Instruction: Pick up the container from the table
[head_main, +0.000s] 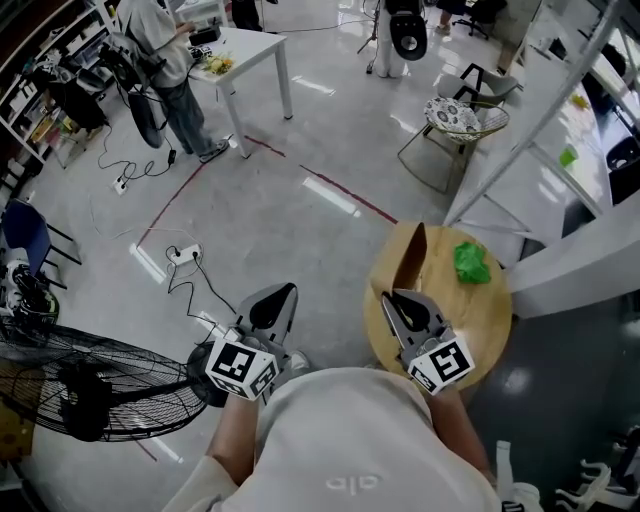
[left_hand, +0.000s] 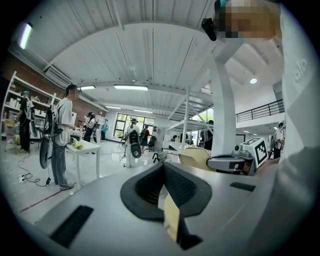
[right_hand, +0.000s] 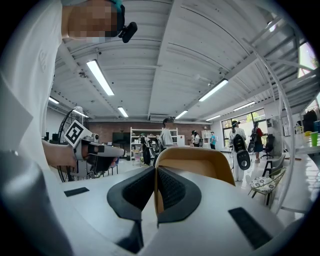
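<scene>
**Right tool pinches tan container over round wooden table**

Seen from the head camera, a person in a white top holds a two-jaw tool in each hand above a glossy grey floor. The right gripper (head_main: 392, 300) points roughly level, and its dark pads are pressed onto one thin wall of a tan, round-rimmed plastic container (head_main: 412, 256). In the right gripper view the wall stands upright between the pads and the rim arches above them. The container sits over the left edge of a small round wooden table (head_main: 482, 322). No view shows whether its base touches the tabletop. A crumpled green object (head_main: 472, 262) lies on the table just beside the container, apart from it.

The left gripper (head_main: 284, 294) hovers over the floor, well left of the table. Its jaws are drawn together at the tips and nothing sits between them. A black wire floor fan (head_main: 90, 392) stands at lower left.
</scene>
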